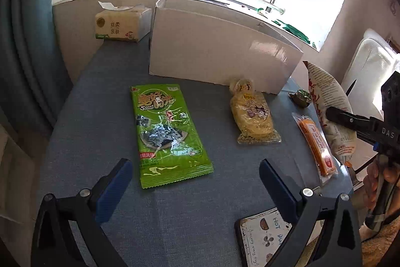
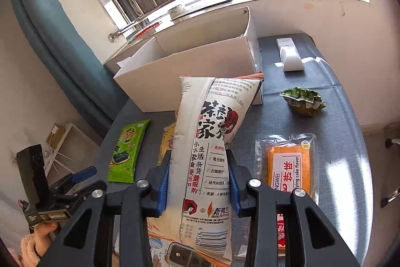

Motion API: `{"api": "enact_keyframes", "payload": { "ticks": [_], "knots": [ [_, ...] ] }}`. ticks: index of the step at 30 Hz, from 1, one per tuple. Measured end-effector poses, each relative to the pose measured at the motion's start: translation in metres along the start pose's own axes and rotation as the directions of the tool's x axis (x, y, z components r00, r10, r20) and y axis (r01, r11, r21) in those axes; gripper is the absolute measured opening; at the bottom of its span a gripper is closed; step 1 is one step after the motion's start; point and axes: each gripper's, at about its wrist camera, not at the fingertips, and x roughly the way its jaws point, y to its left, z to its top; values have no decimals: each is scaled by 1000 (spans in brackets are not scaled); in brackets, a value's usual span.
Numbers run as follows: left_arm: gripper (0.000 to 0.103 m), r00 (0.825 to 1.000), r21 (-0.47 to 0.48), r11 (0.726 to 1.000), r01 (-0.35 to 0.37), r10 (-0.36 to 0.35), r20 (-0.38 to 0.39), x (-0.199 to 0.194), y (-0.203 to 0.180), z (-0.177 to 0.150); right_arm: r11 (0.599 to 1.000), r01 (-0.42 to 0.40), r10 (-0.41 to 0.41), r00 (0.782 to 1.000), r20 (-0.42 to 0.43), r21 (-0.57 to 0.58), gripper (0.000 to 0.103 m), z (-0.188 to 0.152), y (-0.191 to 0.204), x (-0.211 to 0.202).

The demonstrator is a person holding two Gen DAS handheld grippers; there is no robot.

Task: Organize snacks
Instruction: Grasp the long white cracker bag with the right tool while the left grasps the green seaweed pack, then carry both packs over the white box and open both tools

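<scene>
My right gripper (image 2: 198,182) is shut on a white snack bag (image 2: 210,142) with red and black print, held above the table; the bag also shows in the left wrist view (image 1: 330,111). My left gripper (image 1: 195,182) is open and empty, just short of a green seaweed packet (image 1: 165,131), which also shows in the right wrist view (image 2: 127,149). A yellow snack bag (image 1: 252,114), an orange cake packet (image 1: 316,144) (image 2: 287,167) and a small green crumpled packet (image 2: 302,101) lie on the blue table (image 1: 175,212). An open white cardboard box (image 1: 217,56) (image 2: 190,66) stands at the back.
A tissue pack (image 1: 120,24) sits left of the box by the wall. A phone with a patterned case (image 1: 262,239) lies at the table's front edge. A white device (image 2: 290,56) lies right of the box. A white chair (image 1: 370,66) stands beyond the table's right edge.
</scene>
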Motion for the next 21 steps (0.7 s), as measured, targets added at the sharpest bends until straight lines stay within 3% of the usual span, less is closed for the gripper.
{"api": "enact_keyframes", "payload": {
  "ticks": [2,5,12,14,16,18,19,21],
  "knots": [
    [103,999,10,999,-34,34,-21,14,1,8,998,-52,52,998,24,29,40,-10,0,-10],
    [103,992,14,993,-116,116,-43,37,5,21,998,-60,59,997,39,23,40,-23,8,-20],
    [102,957,17,961,-275,275,-96,78,11,40,997,-76,76,997,16,16,40,-46,16,-22],
    [95,956,14,960,-279,279,-89,80,14,38,996,-85,85,996,17,29,40,-47,13,-23],
    [66,963,39,964,-261,263,-63,73,13,36,996,-87,86,996,17,29,40,-48,11,-24],
    [63,978,36,979,-203,204,-41,62,14,35,995,-90,90,996,14,33,40,-50,9,-24],
    [63,982,47,980,-191,191,6,52,14,34,995,-92,92,996,12,37,40,-50,7,-23],
    [63,979,89,976,-199,195,60,34,10,33,995,-91,91,996,7,46,40,-51,5,-21]
  ]
}}
